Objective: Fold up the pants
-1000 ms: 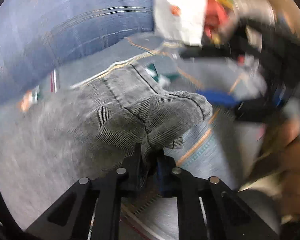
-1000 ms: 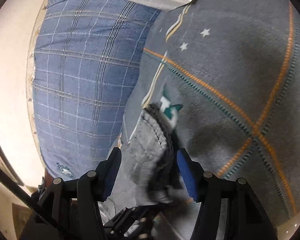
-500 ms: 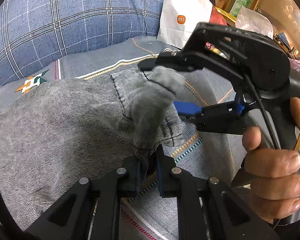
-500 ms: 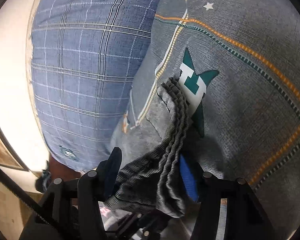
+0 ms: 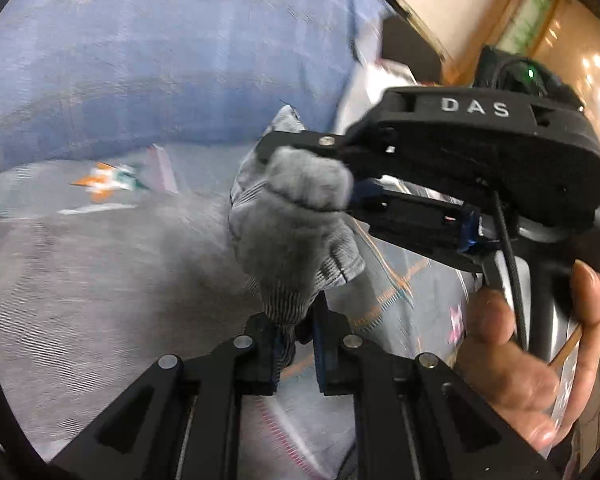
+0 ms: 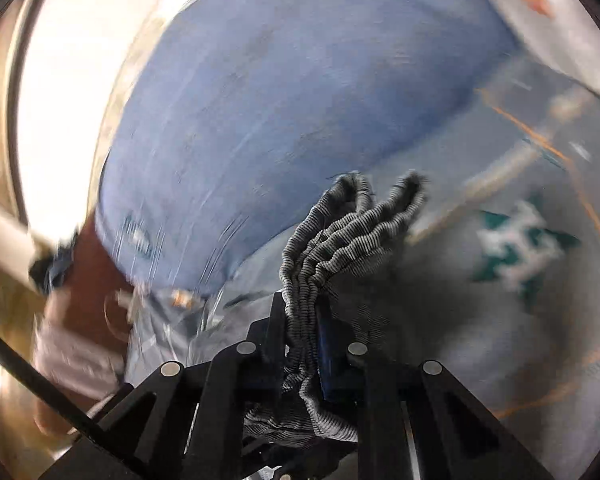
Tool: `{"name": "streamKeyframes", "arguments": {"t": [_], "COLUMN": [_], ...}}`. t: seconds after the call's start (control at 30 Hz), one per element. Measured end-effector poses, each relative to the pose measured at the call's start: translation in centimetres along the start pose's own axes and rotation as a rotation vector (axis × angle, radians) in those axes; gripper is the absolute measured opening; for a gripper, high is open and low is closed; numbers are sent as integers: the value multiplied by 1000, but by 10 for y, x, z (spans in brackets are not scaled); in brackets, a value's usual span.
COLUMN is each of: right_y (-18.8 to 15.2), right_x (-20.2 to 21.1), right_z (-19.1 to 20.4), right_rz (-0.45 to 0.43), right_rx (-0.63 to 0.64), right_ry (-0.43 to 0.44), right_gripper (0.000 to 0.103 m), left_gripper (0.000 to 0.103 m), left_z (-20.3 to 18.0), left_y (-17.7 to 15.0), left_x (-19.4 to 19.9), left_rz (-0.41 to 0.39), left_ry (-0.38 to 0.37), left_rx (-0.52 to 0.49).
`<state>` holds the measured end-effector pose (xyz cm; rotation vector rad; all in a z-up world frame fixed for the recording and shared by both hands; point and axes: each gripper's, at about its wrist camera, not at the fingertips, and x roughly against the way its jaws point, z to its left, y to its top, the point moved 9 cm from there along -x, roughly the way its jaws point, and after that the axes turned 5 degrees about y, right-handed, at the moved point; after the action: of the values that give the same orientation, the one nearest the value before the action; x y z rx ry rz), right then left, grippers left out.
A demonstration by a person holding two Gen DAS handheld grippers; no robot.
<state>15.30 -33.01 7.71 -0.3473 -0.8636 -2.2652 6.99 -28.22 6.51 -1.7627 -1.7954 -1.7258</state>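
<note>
Both grippers grip the grey pants [image 5: 292, 216], lifted off the grey patterned bedspread [image 5: 100, 264]. Left gripper [image 5: 296, 344]: jaws narrow, clamped on 1 bunched fold of the fabric. Right gripper [image 6: 302, 328]: jaws have just been closing, now narrow and pinching the ribbed waistband edge, which sticks up between the fingers [image 6: 276, 320] in several stacked layers. In the left wrist view the right gripper [image 5: 312, 172] sits just above the left one, a hand [image 5: 532, 364] around its handle, cloth bridging the 2 grips. Blue plaid pillow [image 6: 292, 92] behind. White bag [image 6: 548, 20] at the far edge, probably paper; too blurred to tell.
</note>
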Motion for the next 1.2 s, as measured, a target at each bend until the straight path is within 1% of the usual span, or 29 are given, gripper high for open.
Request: {"name": "streamKeyframes", "arguments": {"t": [0.07,0.13,0.2,0.23,0.27,0.3,0.37,0.4,0.43,0.47,0.5,0.53,0.57,0.6,0.63,0.67,0.77,0.83,0.87,0.9,0.93,0.97,1.03,1.07,1.2], "right_y": [-7,-18,-39,-49,-64,-76,-98,-106,-111,-109,-103,-97,-91,-84,-78,-74,-68,-68,-68,-69,-69,-70,-71,-73,-84], "right_x": [-30,-59,-101,-120,-143,-158,-188,-199,-200,-198,-190,-183,-173,-165,-155,-149,-139,-137,-137,-137,-137,-138,-137,-135,-125], "right_z": [39,64,81,80,74,65,42,35,31,29,29,31,32,33,32,30,18,3,-2,-5,-7,-9,-15,-16,-3], "right_rz": [65,123,195,218,253,281,356,383,387,374,346,317,287,257,235,219,213,220,221,221,225,227,236,239,234], "right_rx": [74,120,156,155,131,103,15,-25,-49,-65,-67,-59,-45,-32,-26,-24,-35,-43,-42,-44,-46,-45,-39,-37,-5], "right_ry": [18,46,81,94,119,125,120,131,144,152,156,159,159,146,137,130,75,-5,-35,-55,-66,-68,-94,-111,-103], "right_gripper": [14,14,15,15,19,24,32,32,33,40,49,53,60,62,62,62,62,62,62,62,62,62,62,61,61], "left_gripper": [12,12,12,12,12,12,12,12,12,12,13,18,35,44,56,57,57,56,50,48,38,23,18,15,15], "left_z": [31,67,105,127,143,158,187,197,202,202,200,198,199,200,198,198,207,216,219,219,219,218,219,220,205], "left_y": [5,5,-5,-14,-24,-35,-60,-69,-75,-72,-69,-66,-65,-67,-68,-69,-68,-64,-63,-63,-62,-63,-64,-61,-65], "left_x": [25,42,51,52,51,47,29,20,12,14,16,19,22,27,29,31,34,32,31,36,37,40,45,42,63], "left_rz": [-34,-54,-44,-26,-8,14,72,106,129,119,122,114,104,97,91,88,86,77,74,69,61,51,47,46,37], "left_ry": [16,35,46,59,64,63,66,65,48,36,43,65,86,107,108,103,107,132,136,141,157,174,216,227,259], "left_rx": [79,160,239,283,313,345,448,505,556,567,552,535,533,541,550,558,568,574,578,576,560,539,497,497,484]}}
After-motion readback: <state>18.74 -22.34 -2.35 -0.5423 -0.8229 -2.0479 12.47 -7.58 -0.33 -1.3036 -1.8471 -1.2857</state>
